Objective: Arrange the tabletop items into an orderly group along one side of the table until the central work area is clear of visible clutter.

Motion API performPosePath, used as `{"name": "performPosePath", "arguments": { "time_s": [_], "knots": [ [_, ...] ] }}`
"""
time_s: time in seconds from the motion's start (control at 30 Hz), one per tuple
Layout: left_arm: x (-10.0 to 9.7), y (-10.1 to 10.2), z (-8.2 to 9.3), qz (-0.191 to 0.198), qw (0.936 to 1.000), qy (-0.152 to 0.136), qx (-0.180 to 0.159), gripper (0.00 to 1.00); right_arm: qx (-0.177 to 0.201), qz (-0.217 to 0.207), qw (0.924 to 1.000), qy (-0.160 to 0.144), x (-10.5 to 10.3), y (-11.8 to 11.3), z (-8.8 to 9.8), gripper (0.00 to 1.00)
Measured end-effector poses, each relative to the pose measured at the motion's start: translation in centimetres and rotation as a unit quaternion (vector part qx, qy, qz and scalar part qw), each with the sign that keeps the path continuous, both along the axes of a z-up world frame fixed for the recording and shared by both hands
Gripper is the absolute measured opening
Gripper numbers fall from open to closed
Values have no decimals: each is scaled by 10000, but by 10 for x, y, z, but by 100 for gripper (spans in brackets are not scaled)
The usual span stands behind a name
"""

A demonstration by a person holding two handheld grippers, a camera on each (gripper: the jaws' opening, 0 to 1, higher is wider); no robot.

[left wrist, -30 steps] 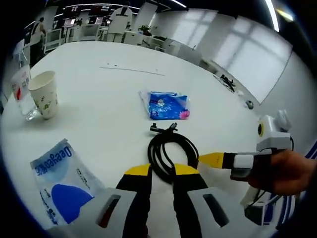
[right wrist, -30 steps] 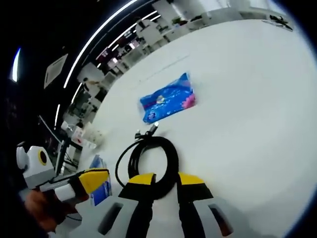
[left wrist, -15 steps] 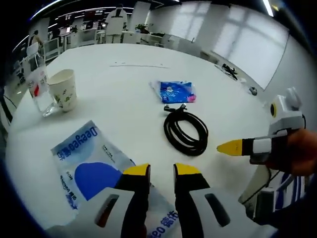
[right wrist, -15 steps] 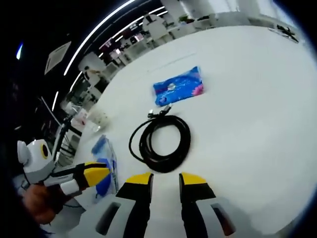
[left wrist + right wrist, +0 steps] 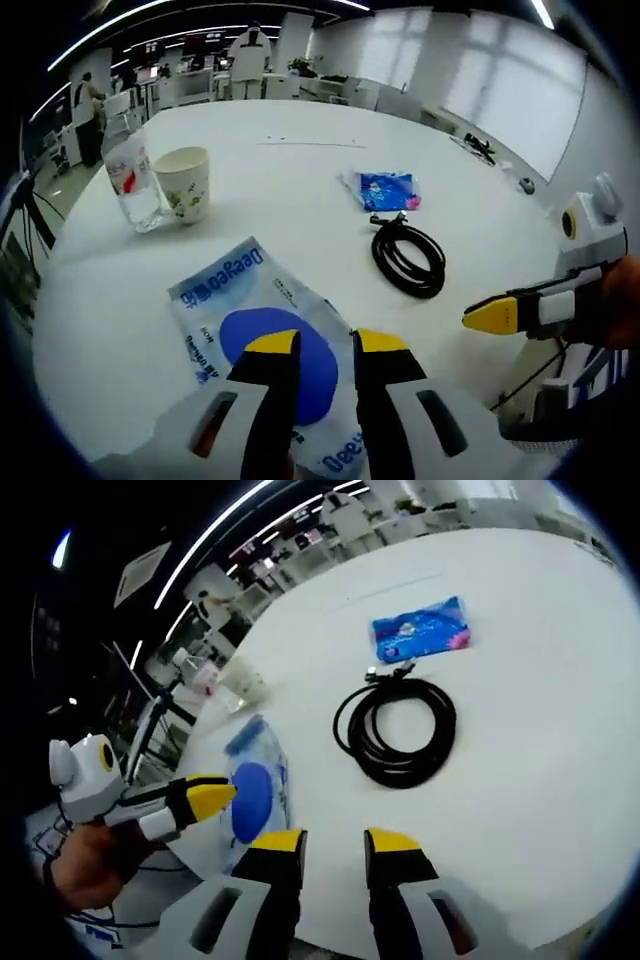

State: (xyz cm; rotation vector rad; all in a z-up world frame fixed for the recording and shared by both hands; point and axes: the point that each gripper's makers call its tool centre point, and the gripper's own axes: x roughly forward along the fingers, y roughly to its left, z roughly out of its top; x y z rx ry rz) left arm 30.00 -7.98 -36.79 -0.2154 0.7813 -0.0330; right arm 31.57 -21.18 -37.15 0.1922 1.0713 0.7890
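Observation:
A coiled black cable (image 5: 408, 258) lies on the white round table (image 5: 300, 150), with a small blue packet (image 5: 383, 189) just beyond it. A large blue-and-white wipes pack (image 5: 225, 300) lies flat under my left gripper (image 5: 322, 345), which is open and holds nothing. A paper cup (image 5: 183, 184) and a plastic bottle (image 5: 127, 180) stand at the far left. In the right gripper view, my right gripper (image 5: 335, 842) is open above the table's near edge, short of the cable (image 5: 395, 730). The blue packet (image 5: 422, 630) and the wipes pack (image 5: 252, 785) show there too.
The right gripper (image 5: 497, 314) reaches in from the right of the left gripper view, held by a hand. The left gripper (image 5: 195, 798) shows at the left of the right gripper view. Office desks and chairs stand beyond the table's far rim (image 5: 330, 105).
Both grippers have pulled back from the cable, which now lies farther ahead. The left gripper has come over the wipes pack. The items themselves have not moved.

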Motion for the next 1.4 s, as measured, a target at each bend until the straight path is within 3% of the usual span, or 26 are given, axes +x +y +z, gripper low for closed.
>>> {"name": "performPosePath", "arguments": {
  "time_s": [0.17,0.3,0.4,0.63,0.83,0.97,1.1,1.17,1.4],
  "knots": [
    [-7,19,1,278,9996,-17,-33,21,-3,267,9996,106,-24,14,1,23],
    [-15,28,1,438,9990,-5,-41,21,-13,498,9983,302,-37,20,-9,24],
    [-24,39,0,527,9986,22,-11,21,131,437,9973,579,-51,28,-6,25],
    [-35,56,-1,788,9969,74,-32,21,190,479,9951,847,-68,37,-10,27],
    [-46,62,-8,863,9961,193,-56,21,303,421,9904,1282,-86,44,-10,27],
    [-50,61,-14,873,9957,311,-79,20,161,564,9901,1279,-92,43,-20,27],
    [-53,59,-18,856,9957,347,-95,20,389,149,9840,1734,-87,52,-24,26],
    [-52,59,-17,848,9958,336,-94,20,422,72,9827,1801,-88,57,-16,25],
    [-52,61,-14,940,9951,266,-132,21,328,93,9836,1770,-84,65,-20,16]
  ]
}}
